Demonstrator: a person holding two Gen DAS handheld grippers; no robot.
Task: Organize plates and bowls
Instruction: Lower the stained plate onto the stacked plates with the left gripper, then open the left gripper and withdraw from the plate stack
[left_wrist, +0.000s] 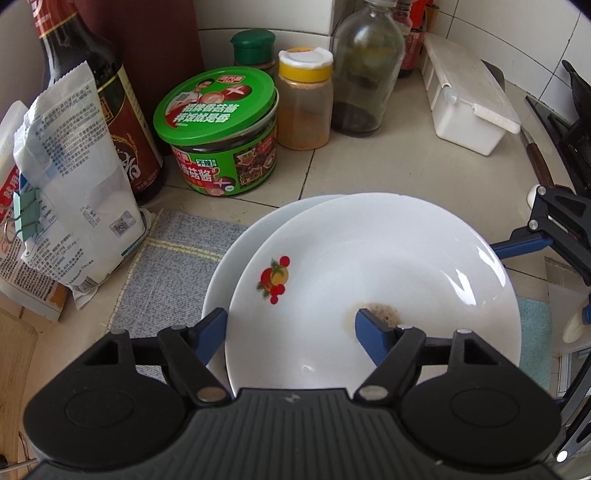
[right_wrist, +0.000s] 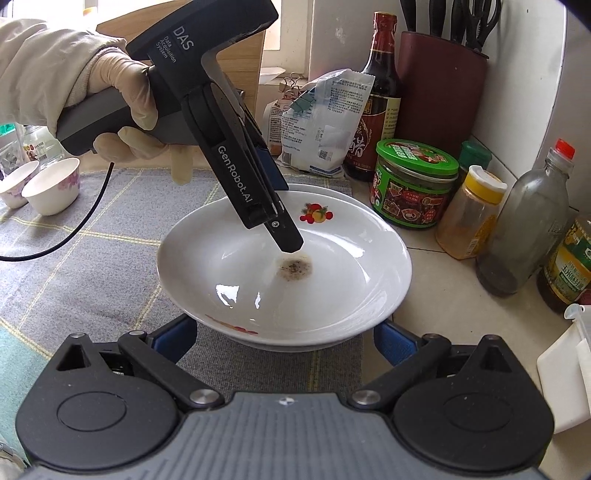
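Note:
Two white plates are stacked on a grey checked cloth (left_wrist: 166, 266). The top plate (left_wrist: 369, 258) (right_wrist: 332, 288) has a fruit decal and a brown stain in its middle. The lower plate (left_wrist: 236, 251) (right_wrist: 332, 192) shows only as a rim crescent. My left gripper (left_wrist: 291, 325) (right_wrist: 286, 218) points steeply down over the top plate's rim, one finger inside the plate by the stain and one outside. Its jaws stand apart and do not press on the rim. My right gripper (right_wrist: 284, 336) (left_wrist: 535, 236) is open and wide at the plate's opposite edge, its blue fingers low beside the rim.
Behind the plates stand a green-lidded jar (left_wrist: 218, 129), a yellow-capped spice jar (left_wrist: 304, 99), a glass bottle (left_wrist: 364, 66), a dark sauce bottle (left_wrist: 110, 103) and a clipped white bag (left_wrist: 70, 177). A white box (left_wrist: 465, 107) and a knife (left_wrist: 539, 158) lie nearby. Two small cups (right_wrist: 51, 184) sit on the cloth.

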